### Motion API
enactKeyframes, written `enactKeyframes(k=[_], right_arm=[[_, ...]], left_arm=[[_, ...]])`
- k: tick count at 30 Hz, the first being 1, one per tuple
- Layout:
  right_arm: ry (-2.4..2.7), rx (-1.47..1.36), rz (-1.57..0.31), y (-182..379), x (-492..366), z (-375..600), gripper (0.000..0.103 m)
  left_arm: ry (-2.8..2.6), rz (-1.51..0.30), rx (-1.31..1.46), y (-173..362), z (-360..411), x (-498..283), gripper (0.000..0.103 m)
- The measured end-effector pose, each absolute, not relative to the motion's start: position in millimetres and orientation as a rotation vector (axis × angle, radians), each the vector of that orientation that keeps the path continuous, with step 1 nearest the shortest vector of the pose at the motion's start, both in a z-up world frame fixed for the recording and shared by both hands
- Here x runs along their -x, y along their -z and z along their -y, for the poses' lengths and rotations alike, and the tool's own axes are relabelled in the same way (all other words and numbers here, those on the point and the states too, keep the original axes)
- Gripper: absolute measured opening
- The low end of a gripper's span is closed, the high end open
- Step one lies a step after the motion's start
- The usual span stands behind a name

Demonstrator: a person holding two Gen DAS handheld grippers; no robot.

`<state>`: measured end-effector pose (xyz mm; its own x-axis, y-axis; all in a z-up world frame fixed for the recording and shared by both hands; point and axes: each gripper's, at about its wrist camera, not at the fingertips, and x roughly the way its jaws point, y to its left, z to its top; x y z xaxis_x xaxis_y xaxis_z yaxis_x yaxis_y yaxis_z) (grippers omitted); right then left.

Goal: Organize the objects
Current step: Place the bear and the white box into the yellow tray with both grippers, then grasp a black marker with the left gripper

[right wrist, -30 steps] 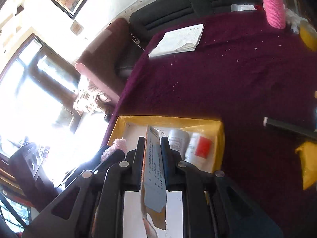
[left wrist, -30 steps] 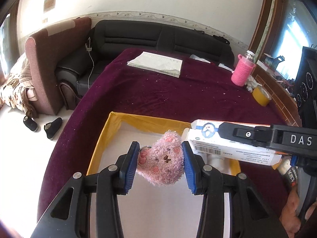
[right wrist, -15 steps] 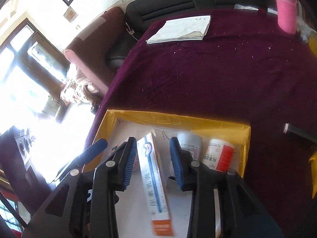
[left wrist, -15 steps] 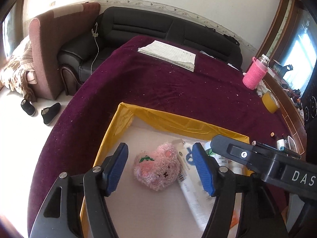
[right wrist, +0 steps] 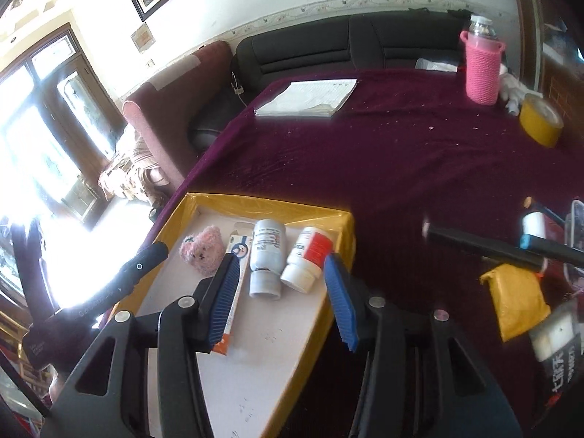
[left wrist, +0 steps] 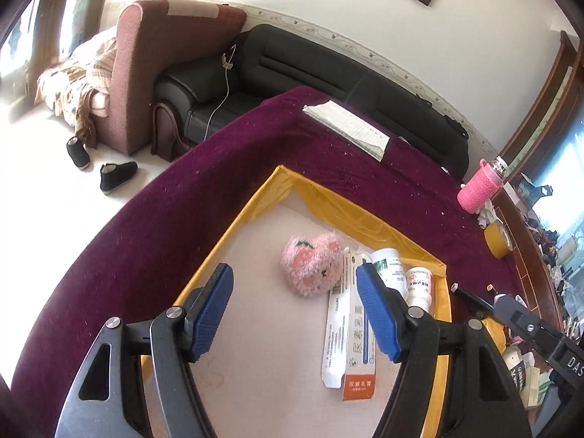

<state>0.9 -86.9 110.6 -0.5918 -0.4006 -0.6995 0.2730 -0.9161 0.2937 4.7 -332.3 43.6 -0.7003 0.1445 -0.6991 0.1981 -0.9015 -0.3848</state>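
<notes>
left claw [left wrist: 294, 310]: jaws spread, just been opening, nothing pinched, above the tray [left wrist: 255, 204]. tray contents, left to right: plush [left wrist: 312, 268] lying free on the floor; carton [left wrist: 346, 332] flat, touching the plush; white bottle [right wrist: 266, 255] and red-label bottle [right wrist: 306, 255] lying side by side at the right wall. right claw [right wrist: 281, 292]: jaws spread, just been opening, empty, over the bottles. tray rests on the desk [right wrist: 401, 153], notebook [right wrist: 310, 96] and pink flask [right wrist: 481, 69] well apart behind.

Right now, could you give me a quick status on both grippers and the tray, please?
Left gripper and right gripper open, empty, jaws just opened. Pink plush, long carton, two bottles lying in yellow tray. Nothing blocking.
</notes>
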Motion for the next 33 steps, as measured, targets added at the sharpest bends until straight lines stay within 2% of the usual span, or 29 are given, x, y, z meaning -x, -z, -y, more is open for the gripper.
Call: enactKeyframes(k=[3,6,9,11,12,13,15,17,19,23,30,33], right_arm=[[2.556,-1.099,0.188,-121,-23,62,0.048],[2.61,-1.044,0.181,-134,-43,33,0.05],[2.713,-0.959,0.156,-150,-66,-4,0.054],[2.837,-0.877,0.102,-163,-83,-30,0.066],[2.911,-0.812,0.063,-168,-93,-46,0.08],[2.965,-0.757,0.035,-171,-100,-59,0.09],[3.03,-0.678,0.025,-171,-109,-93,0.091],[3.063,-0.802,0.063,-164,-103,-124,0.091],[3.019,-0.929,0.192,-150,-94,-157,0.091],[3.02,-0.919,0.451,-126,-99,-205,0.091],[3.052,-0.794,0.605,-101,-108,-233,0.091],[3.051,-0.754,0.623,-96,-108,-236,0.091]], left_arm=[[2.772,-0.649,-1.189,-41,325,-15,0.065],[2.74,-0.81,-1.25,-30,324,-25,0.065],[2.718,-0.886,-1.261,-23,327,-35,0.064],[2.728,-0.95,-1.22,-35,332,-40,0.064],[2.751,-0.916,-1.174,-47,329,-45,0.064],[2.8,-0.844,-1.113,-63,322,-50,0.064],[2.905,-0.662,-1.03,-95,296,-60,0.069],[2.989,-0.542,-1.02,-114,267,-65,0.073],[3.074,-0.472,-1.076,-125,232,-64,0.074],[3.171,-0.333,-1.246,-125,160,-50,0.075],[3.286,0.108,-1.364,-120,54,-11,0.075],[3.263,0.486,-1.396,-98,12,12,0.074]])
